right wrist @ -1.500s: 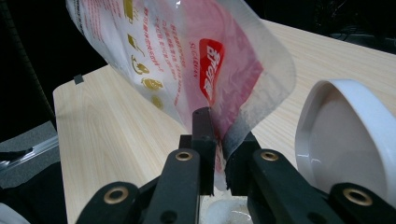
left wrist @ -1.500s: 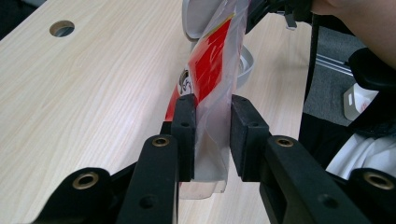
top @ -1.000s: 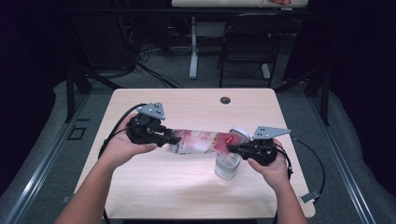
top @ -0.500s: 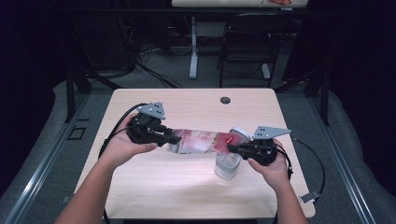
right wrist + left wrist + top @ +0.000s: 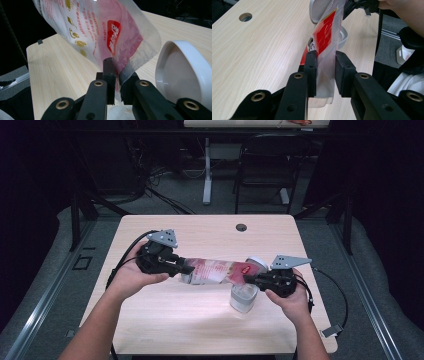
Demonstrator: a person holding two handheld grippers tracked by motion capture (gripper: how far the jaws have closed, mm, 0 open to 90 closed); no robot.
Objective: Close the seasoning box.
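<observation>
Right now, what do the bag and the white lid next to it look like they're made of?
Bag: thin glossy plastic film, partly see-through with red print; it creases and flexes between the right gripper and left gripper. White lid: smooth, rigid, probably plastic, with soft sheen; ceramic can't be ruled out.

A clear plastic bag [image 5: 217,271] with red print stretches level between the two claws above the wooden table [image 5: 165,320]. The left gripper [image 5: 182,268] pinches one end, the right gripper [image 5: 248,280] the other. Just below the right gripper's tips stands a clear jar [image 5: 243,299], and a white lid [image 5: 257,262] lies just beyond them.
</observation>
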